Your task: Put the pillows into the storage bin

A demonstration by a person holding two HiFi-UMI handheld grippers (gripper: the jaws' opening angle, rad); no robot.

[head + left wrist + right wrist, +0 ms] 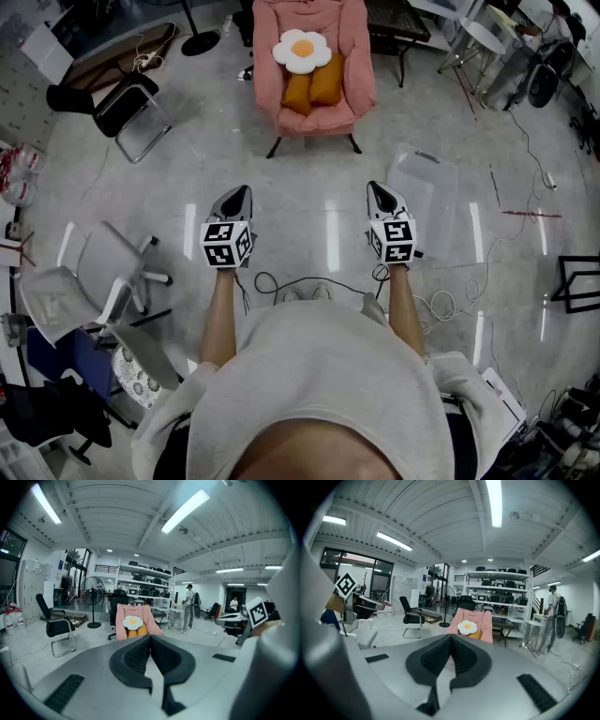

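Observation:
A white egg-shaped pillow (302, 51) and two orange pillows (314, 86) lie on a pink armchair (354, 89) across the floor ahead of me. A clear storage bin (427, 192) stands on the floor to the right, beside my right gripper (375, 188). My left gripper (242, 191) is held level with it, and both point toward the chair from well short of it. The left gripper view shows its jaws (150, 637) shut and empty, with the egg pillow (133, 621) far beyond. The right gripper (451, 637) is likewise shut on nothing, the egg pillow (467, 627) in the distance.
A black cantilever chair (131, 108) stands at the far left, and white chairs (103, 281) crowd the near left. Cables (309, 281) trail over the floor by my feet. Tables and stools (478, 47) sit at the back right. A person (190, 604) stands by the shelving.

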